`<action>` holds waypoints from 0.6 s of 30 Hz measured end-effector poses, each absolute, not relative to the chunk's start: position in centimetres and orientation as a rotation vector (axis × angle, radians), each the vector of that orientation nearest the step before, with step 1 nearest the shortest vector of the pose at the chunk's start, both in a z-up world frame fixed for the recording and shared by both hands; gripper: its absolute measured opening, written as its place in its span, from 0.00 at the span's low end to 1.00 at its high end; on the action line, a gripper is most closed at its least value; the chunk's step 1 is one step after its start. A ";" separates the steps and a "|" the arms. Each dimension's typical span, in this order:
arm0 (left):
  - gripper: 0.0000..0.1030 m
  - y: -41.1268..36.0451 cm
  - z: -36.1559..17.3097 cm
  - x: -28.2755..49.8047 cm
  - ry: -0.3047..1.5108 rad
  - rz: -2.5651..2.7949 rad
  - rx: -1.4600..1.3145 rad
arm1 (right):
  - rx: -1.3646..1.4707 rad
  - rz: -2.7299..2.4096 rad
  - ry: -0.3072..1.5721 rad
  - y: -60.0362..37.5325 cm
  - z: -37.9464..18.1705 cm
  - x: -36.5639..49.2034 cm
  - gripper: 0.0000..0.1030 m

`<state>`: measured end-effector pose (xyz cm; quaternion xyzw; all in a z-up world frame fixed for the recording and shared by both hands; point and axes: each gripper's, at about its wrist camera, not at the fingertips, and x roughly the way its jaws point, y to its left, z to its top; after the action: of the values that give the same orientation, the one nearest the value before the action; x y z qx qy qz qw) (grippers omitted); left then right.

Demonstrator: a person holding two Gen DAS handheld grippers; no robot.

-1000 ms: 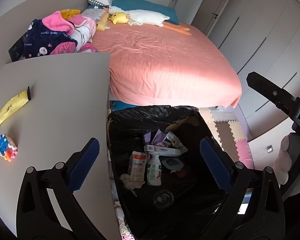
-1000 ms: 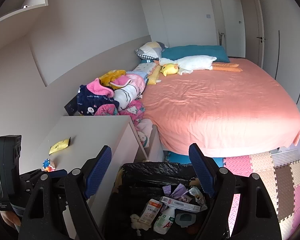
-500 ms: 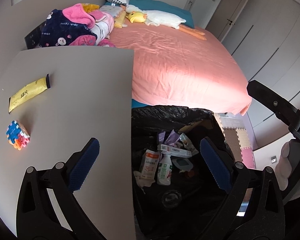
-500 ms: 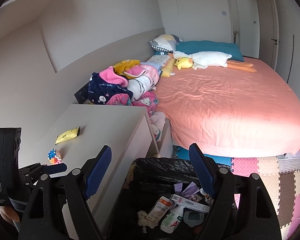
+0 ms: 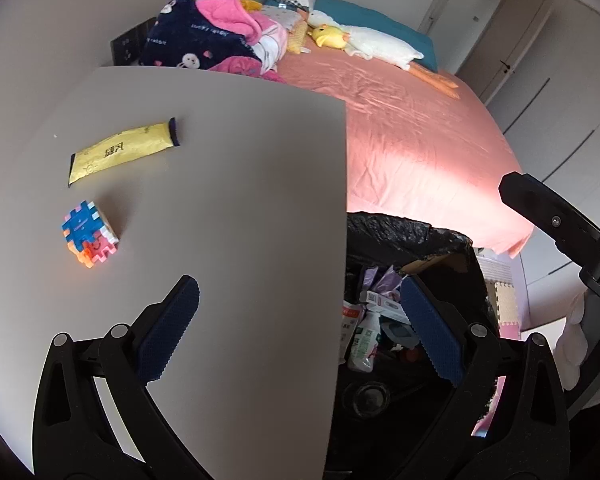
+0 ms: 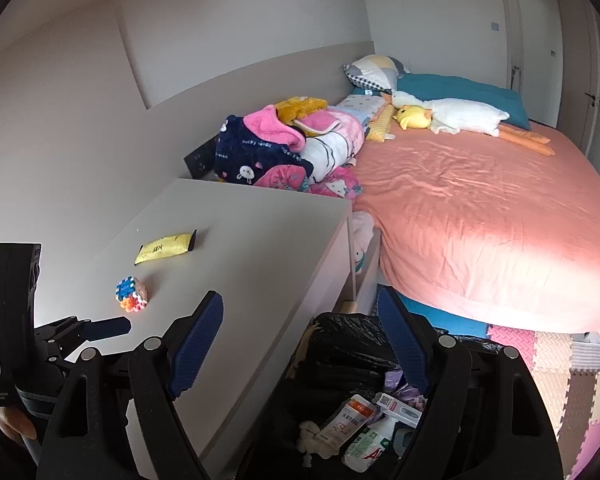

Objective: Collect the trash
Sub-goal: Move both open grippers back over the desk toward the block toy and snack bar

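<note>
Both claws gape empty: the left claw (image 5: 300, 328) over the tabletop (image 5: 240, 208) edge, the right claw (image 6: 300, 344) over the black-lined trash bin (image 6: 352, 344) beside it, holding bottles and packets. Farther on the tabletop lie a colourful puzzle cube (image 5: 90, 239), then a yellow sachet (image 5: 122, 152); beyond, the pink bed (image 6: 480, 216)

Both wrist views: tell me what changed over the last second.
Both tongs swung from over the bin toward the dresser: the left tongs now hang mostly above its top, nearer the yellow packet and puzzle cube; the right tongs straddle the dresser edge. Nothing was gripped or released. Packet, cube and the trash in the bin lie as before, and both tongs are open and empty.
</note>
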<state>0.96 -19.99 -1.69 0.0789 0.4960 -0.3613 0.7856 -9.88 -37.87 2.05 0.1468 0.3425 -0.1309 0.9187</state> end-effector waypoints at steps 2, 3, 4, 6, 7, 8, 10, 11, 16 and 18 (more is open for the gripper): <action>0.94 -19.2 -2.0 1.5 1.074 -0.752 0.161 | 0.293 -0.250 0.715 -37.3 1.8 -9.0 0.78; 0.94 -18.9 -2.1 1.7 1.076 -0.738 0.155 | 0.290 -0.243 0.719 -37.2 1.7 -8.7 0.78; 0.94 -18.5 -2.2 2.0 1.079 -0.724 0.149 | 0.286 -0.236 0.722 -37.0 1.6 -8.4 0.78; 0.94 -17.8 -2.5 2.5 1.085 -0.701 0.135 | 0.279 -0.220 0.732 -36.6 1.3 -7.7 0.78; 0.94 -17.5 -2.6 2.7 1.088 -0.691 0.129 | 0.277 -0.212 0.736 -36.5 1.2 -7.4 0.78; 0.94 -17.1 -2.7 3.0 1.092 -0.679 0.122 | 0.274 -0.198 0.742 -36.3 1.0 -6.9 0.78; 0.94 -16.5 -2.9 3.5 1.096 -0.659 0.112 | 0.268 -0.182 0.749 -36.0 0.8 -6.2 0.78; 0.94 -16.2 -3.1 3.8 1.097 -0.648 0.108 | 0.264 -0.175 0.752 -35.8 0.6 -5.9 0.78; 0.94 -14.9 -3.8 5.3 1.101 -0.597 0.080 | 0.247 -0.132 0.770 -34.9 -0.1 -4.0 0.78; 0.94 -14.3 -4.0 5.9 1.102 -0.570 0.061 | 0.237 -0.112 0.780 -34.6 -0.5 -3.1 0.78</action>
<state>5.94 -14.30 -4.04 0.0285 0.5161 -0.2670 0.8134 -3.10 -34.64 -0.48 0.1151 0.3792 -0.0543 0.9165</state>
